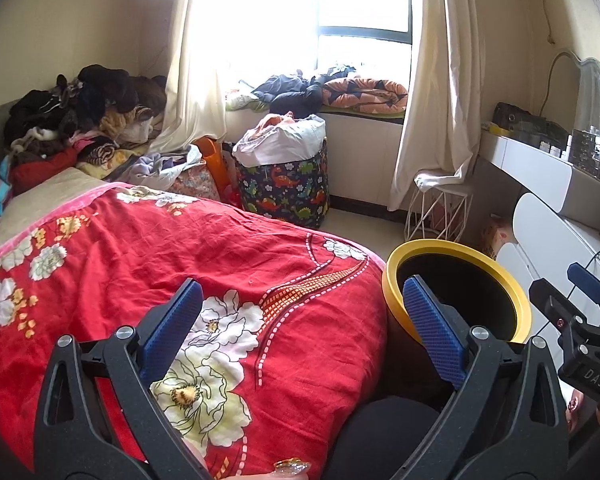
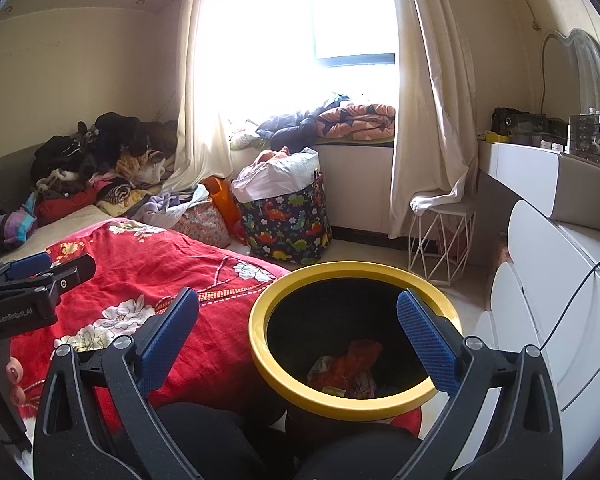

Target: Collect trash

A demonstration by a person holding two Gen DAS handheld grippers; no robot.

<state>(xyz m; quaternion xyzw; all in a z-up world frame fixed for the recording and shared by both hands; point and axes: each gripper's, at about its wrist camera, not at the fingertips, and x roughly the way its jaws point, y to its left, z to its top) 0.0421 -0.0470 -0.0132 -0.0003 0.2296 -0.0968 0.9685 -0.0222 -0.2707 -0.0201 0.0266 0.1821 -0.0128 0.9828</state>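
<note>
While both stand wide and empty, the right hand-held gripper [image 2: 298,322] hangs nearer the yellow-rimmed bin [image 2: 260,344], lower centre, than the left hand-held gripper [image 1: 302,308].

Bright window [image 2: 340,12] w/ cream curtains [image 2: 428,92], bed w/ red quilt [image 1: 180,280], white dresser [image 2: 540,280] rt.
</note>
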